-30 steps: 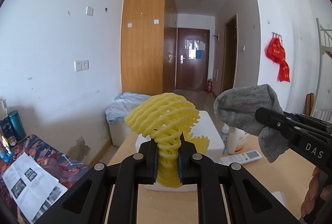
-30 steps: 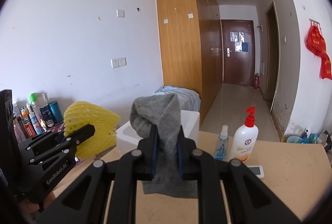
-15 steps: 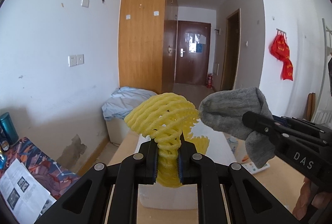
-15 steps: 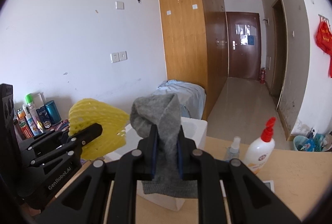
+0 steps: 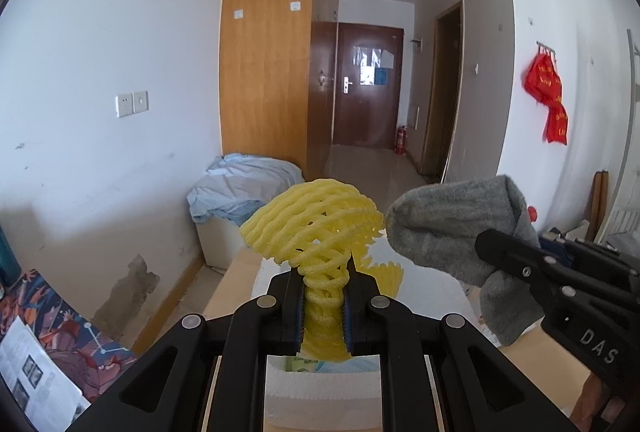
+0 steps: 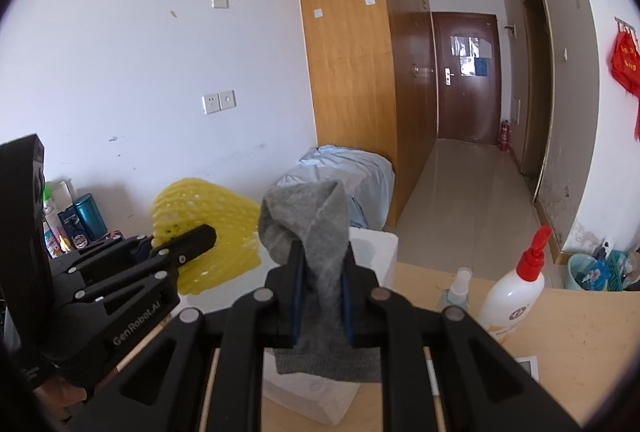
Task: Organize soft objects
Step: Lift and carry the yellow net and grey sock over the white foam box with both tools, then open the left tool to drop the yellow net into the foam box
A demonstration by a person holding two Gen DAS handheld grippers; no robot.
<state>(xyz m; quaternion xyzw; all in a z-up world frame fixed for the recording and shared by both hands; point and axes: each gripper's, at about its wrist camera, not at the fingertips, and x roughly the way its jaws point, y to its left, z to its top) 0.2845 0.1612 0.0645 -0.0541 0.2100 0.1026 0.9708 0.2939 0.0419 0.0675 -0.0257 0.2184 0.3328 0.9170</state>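
My left gripper [image 5: 323, 306] is shut on a yellow foam net [image 5: 316, 228] and holds it up over a white foam box [image 5: 320, 392]. The net also shows in the right wrist view [image 6: 204, 232] at left, with the left gripper [image 6: 188, 244] on it. My right gripper [image 6: 322, 296] is shut on a grey sock [image 6: 316, 232] that hangs through the jaws above the box [image 6: 372, 244]. In the left wrist view the sock [image 5: 456, 224] and the right gripper [image 5: 520, 264] are at right, close to the net.
The box stands on a wooden table [image 6: 580, 336]. A white pump bottle with a red top [image 6: 516, 292], a small spray bottle [image 6: 456, 290] and a white remote [image 6: 528, 366] sit on it. Bottles and cans [image 6: 76, 220] stand far left. A patterned cloth with a leaflet [image 5: 44, 364] lies left.
Both grippers have moved forward and closer together over the white box, each keeping its hold. The box now lies under both.
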